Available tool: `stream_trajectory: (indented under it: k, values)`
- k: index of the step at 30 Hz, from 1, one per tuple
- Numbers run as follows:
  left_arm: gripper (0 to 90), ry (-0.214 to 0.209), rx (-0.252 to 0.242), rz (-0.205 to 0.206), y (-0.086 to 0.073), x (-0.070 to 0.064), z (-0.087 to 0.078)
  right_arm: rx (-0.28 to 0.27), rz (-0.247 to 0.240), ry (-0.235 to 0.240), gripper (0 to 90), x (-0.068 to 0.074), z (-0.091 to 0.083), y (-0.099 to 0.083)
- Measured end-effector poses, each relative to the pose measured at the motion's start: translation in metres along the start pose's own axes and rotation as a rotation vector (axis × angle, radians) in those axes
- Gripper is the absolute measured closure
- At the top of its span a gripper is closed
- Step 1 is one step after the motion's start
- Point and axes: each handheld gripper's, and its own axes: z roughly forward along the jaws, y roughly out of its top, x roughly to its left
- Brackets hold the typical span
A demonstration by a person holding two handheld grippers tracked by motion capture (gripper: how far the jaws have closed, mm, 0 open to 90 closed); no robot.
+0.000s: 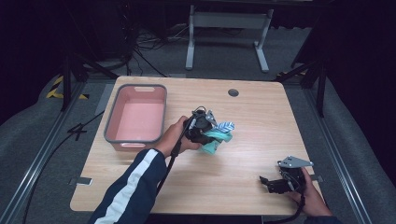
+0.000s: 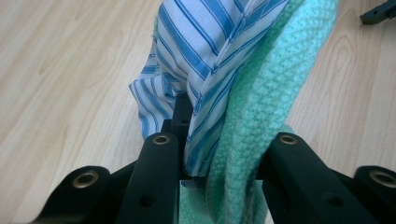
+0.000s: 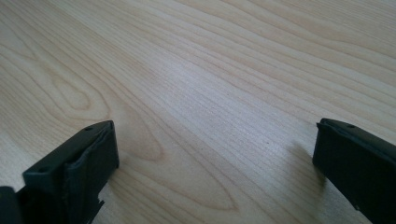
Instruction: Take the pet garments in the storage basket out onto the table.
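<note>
My left tongs [image 2: 219, 154] clench the striped cloth [image 2: 210, 51] and green knit cloth [image 2: 261, 112] above the desk [image 1: 261, 116]; my right tongs [image 3: 215, 154] rest spread wide.

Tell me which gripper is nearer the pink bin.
Left. The left gripper, shut on the cloths, sits just right of the pink bin. The right gripper rests open at the table's near right corner.

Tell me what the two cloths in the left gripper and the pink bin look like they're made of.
Striped cloth: thin woven fabric, probably cotton, with crisp blue and white stripes and a stitched seam. Green cloth: thicker, bumpy knit or waffle texture, possibly microfibre. Pink bin: smooth moulded plastic, by its look, with a grey rim. The left gripper pinches both cloths.
</note>
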Motion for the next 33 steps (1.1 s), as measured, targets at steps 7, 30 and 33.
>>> stream_trajectory:
  k: [7, 30, 33]
  values:
    - [72.0, -0.015, 0.034, -0.006, -0.006, -0.001, 0.017, 0.0, 0.0, 0.0, 0.5, 0.0, 0.0, 0.0]
    - [48.8, -0.006, 0.104, -0.056, -0.028, 0.0, 0.047, -0.001, 0.003, 0.0, 0.6, 0.0, 0.0, 0.0]
    - [40.8, -0.004, 0.096, -0.054, -0.028, -0.001, 0.043, -0.001, 0.002, -0.001, 0.6, 0.0, 0.0, 0.0]
